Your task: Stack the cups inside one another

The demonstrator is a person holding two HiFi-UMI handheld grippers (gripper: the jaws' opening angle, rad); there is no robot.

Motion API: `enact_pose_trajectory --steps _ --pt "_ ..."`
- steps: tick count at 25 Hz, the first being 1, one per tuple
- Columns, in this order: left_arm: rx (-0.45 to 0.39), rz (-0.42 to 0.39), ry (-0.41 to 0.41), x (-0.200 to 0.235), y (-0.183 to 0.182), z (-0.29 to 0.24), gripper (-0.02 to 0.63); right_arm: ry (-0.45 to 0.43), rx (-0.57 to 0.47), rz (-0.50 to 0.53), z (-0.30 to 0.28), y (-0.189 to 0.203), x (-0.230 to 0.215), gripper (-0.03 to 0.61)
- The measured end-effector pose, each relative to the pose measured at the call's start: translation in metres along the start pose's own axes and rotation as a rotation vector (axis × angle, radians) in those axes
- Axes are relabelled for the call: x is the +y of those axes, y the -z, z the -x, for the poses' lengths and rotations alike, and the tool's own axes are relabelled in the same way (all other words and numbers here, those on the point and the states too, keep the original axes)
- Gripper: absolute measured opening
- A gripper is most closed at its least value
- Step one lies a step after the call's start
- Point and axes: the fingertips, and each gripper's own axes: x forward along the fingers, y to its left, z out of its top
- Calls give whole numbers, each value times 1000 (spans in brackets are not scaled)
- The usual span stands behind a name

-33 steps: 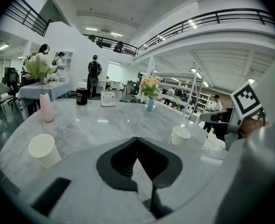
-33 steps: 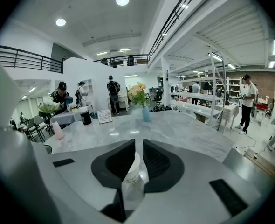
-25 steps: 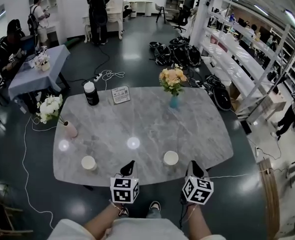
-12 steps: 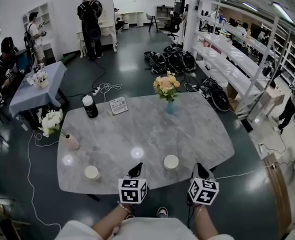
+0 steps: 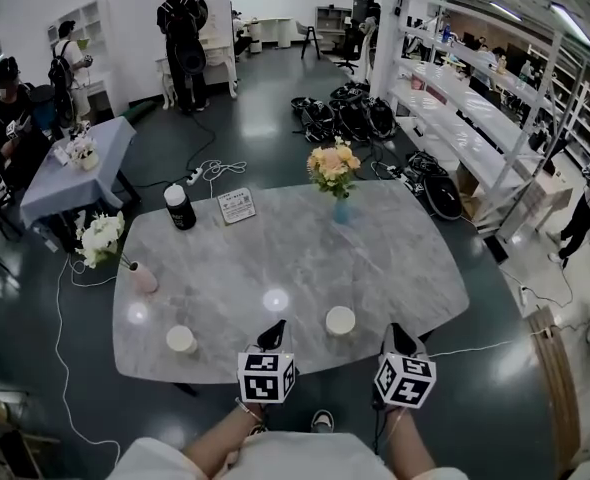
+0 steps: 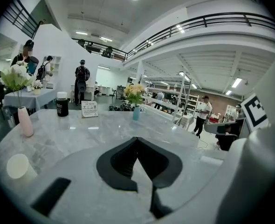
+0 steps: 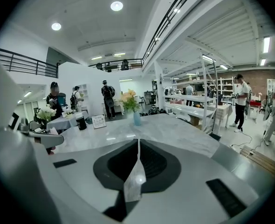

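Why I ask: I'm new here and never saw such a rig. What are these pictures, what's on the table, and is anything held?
No robot here: a person holds a two-jaw tool in each hand, the left gripper and right gripper; the marker cubes belong to them. One picture comes from a head camera looking down; the others from a camera on each gripper, looking along its jaws. On the grey table stand a left cup and a right cup, apart, plus a blue vase, a pink vase, a black bottle and a small sign. Both pairs of jaws are shut and hold nothing.
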Motion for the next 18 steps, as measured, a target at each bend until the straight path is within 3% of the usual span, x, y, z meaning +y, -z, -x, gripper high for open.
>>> enact_pose_trajectory --steps 8,18 --pt "10 22 -38 12 9 6 -3 -49 1 4 -6 1 16 18" --pt "17 94 -174 57 28 45 -3 -254 18 64 -19 -5 95 18"
